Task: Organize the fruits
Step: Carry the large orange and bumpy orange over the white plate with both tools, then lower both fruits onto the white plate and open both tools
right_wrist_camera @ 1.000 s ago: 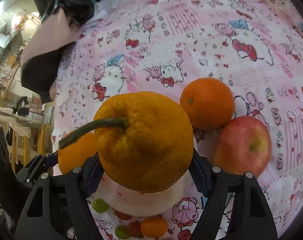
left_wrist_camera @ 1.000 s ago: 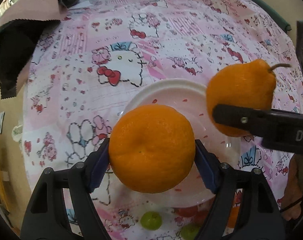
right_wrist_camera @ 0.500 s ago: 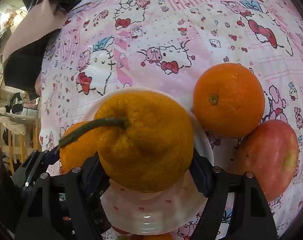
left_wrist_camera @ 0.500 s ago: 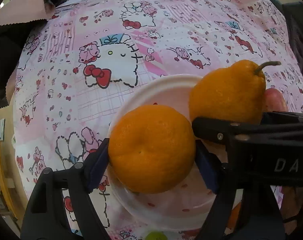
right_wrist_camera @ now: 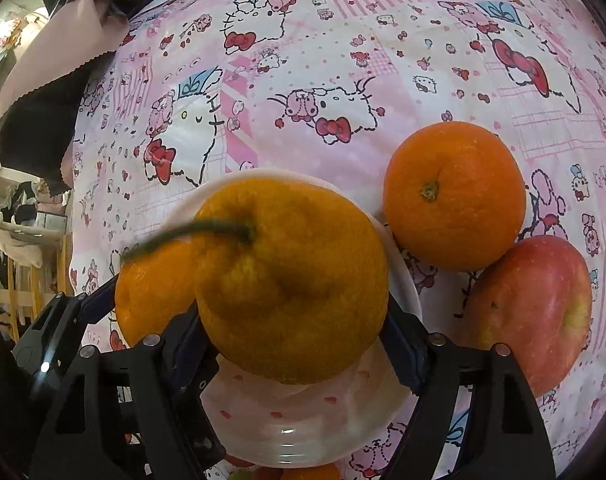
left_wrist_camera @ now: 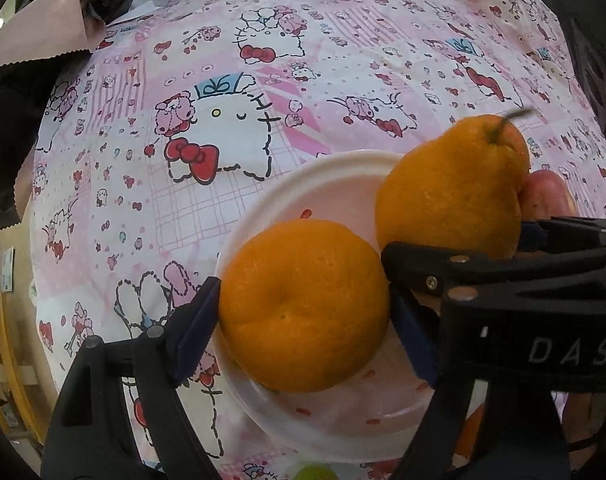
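My left gripper (left_wrist_camera: 303,312) is shut on a round orange (left_wrist_camera: 303,304) and holds it low over the white plate (left_wrist_camera: 327,176). My right gripper (right_wrist_camera: 291,320) is shut on a stemmed, pear-shaped orange fruit (right_wrist_camera: 291,296), also over the plate (right_wrist_camera: 303,432). That fruit (left_wrist_camera: 451,188) shows in the left wrist view just right of the round orange, with the right gripper's black finger (left_wrist_camera: 463,264) across it. The round orange (right_wrist_camera: 151,292) shows in the right wrist view to the left.
A second orange (right_wrist_camera: 455,196) and a red apple (right_wrist_camera: 535,312) lie on the pink patterned cloth (right_wrist_camera: 343,40) right of the plate. Small green and orange fruits (left_wrist_camera: 315,472) lie near the plate's front edge. Dark and pink fabric (left_wrist_camera: 31,40) lies far left.
Both grippers have come lower and closer over the plate with their fruits. The two held fruits now sit side by side, nearly touching.
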Motion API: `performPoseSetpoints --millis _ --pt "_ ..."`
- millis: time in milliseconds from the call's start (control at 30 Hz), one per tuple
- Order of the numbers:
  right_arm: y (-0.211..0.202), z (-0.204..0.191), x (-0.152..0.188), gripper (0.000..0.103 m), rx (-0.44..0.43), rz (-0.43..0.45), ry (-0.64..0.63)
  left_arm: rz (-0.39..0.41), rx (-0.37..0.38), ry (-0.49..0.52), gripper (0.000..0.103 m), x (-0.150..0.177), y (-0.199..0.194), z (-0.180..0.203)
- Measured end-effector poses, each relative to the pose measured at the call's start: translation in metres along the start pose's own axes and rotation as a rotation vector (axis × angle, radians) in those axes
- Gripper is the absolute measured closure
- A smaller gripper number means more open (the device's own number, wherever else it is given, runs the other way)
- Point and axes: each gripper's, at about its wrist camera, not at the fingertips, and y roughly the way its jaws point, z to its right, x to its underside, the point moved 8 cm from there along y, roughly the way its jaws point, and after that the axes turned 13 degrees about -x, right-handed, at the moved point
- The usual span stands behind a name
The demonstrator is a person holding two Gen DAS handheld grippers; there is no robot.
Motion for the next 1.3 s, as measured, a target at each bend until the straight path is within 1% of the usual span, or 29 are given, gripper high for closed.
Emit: performPoseSetpoints --millis 167,333,467,600,733,833,1000,1167,1300 --pt "-0.015 -0.012 -0.007 0.020 -0.020 0.053 -0.036 -0.003 0.003 0.003 0.023 -0.001 0.001 0.000" --pt "-0.027 -0.015 -0.011 0.020 -0.032 0.077 -0.056 -0.010 0.012 0.001 0.023 0.001 -0.001 0.000" --pt "-0.032 -0.011 -0.012 0.020 -0.040 0.080 -0.048 -0.017 0.020 -0.011 0.023 0.001 -0.001 -0.002" --pt "-0.029 -0.009 -0.008 0.020 -0.048 0.069 -0.035 -0.026 0.047 -0.027 0.023 0.003 -0.004 -0.003" --pt "-0.027 -0.008 -0.007 0.020 -0.065 0.068 -0.028 -0.003 0.064 -0.039 0.023 0.000 -0.015 -0.004" --pt "-0.029 -0.009 -0.006 0.020 -0.088 0.074 -0.011 0.014 0.060 -0.045 0.023 -0.002 -0.021 -0.007" --pt "-0.038 -0.011 -0.004 0.020 -0.085 0.094 -0.016 0.022 0.070 -0.062 0.023 -0.003 -0.028 -0.008" --pt "-0.054 -0.010 -0.001 0.020 -0.086 0.132 -0.006 0.073 0.064 -0.056 0.023 -0.004 -0.046 -0.008" --pt "-0.072 -0.011 0.002 0.019 -0.094 0.167 -0.004 0.101 0.067 -0.094 0.023 -0.005 -0.062 -0.014"
